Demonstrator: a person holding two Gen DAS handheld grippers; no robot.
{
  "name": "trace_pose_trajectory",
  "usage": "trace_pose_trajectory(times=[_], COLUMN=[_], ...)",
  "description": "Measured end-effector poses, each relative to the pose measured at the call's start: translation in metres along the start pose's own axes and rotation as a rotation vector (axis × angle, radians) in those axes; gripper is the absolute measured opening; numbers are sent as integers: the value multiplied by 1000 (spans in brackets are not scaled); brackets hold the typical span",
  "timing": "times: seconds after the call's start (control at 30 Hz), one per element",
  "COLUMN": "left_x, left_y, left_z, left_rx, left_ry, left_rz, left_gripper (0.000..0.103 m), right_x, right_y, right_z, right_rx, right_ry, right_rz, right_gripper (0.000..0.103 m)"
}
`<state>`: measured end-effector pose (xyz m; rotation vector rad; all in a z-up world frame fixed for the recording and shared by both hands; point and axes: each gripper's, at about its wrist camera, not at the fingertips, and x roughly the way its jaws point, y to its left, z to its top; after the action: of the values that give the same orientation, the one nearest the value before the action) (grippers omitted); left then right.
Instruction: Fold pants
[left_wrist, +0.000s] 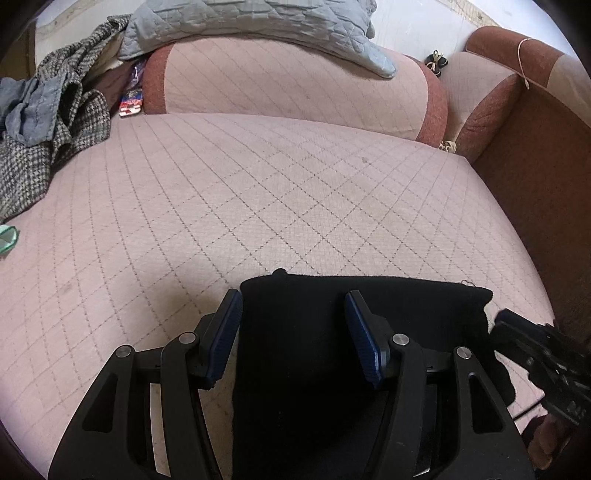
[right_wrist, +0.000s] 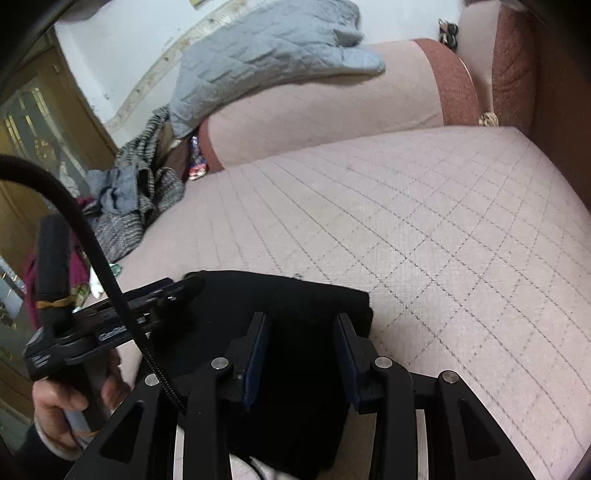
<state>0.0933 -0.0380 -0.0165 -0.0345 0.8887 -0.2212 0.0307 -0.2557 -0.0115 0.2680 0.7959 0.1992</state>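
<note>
Pants (left_wrist: 314, 350): black, lying flat at the near edge of the pink quilted sofa seat (left_wrist: 258, 192), roughly 6 o'clock in both wrist views, top edge straight and running 9-to-3. Left tool (left_wrist: 293, 314) has both blue pads spread apart with the cloth lying between and below them, nothing pinched; it sits over the cloth's left edge. Right tool (right_wrist: 301, 332) is likewise spread wide over the right end of the black cloth (right_wrist: 288, 350), not clamped on anything. Judgement: soft, light, limp knit; it will drape and sag when lifted, won't hold a crease alone, low slip on the pads, nothing fragile. Best hold looks like the two far corners or the top hem, one tool each, pinching all layers so they don't peel apart. How many layers are stacked I cannot tell, the black shows no detail. Surroundings: houndstooth garment (left_wrist: 48, 129) heaped with a grey cloth (left_wrist: 26, 110) at 9–10 o'clock, well apart from the pants; grey quilted blanket (left_wrist: 258, 26) draped on the backrest at 12; armrest (left_wrist: 517, 74) at 2. Seat between pants and backrest is bare, so a fold away from the edge looks unobstructed. Risk: the near end of the cloth may hang off the seat edge and drag.
</note>
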Motion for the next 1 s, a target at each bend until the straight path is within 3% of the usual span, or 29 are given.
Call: trace_pose_trajectory(times=[0.3,0.63,0.77,1.0], left_x=[-21,-31,-33,-44], left_y=[-2,4,8,40], left_z=[-11,-25,-30,-32], left_rx=[8,-10,-19,-88], left_ry=[-13,-6,4,18], left_rz=[10,17,13,-64], left_gripper=[57,57,57,57], right_x=[-22,-19,-8,-26], right_y=[21,18,15,3], right_z=[-20,-37,-48,-40], right_rx=[-58,-61,-54,-11], right_ry=[5,47,94,41], right_rz=[16,-1,-29,-4], right_gripper=[39,40,45,50])
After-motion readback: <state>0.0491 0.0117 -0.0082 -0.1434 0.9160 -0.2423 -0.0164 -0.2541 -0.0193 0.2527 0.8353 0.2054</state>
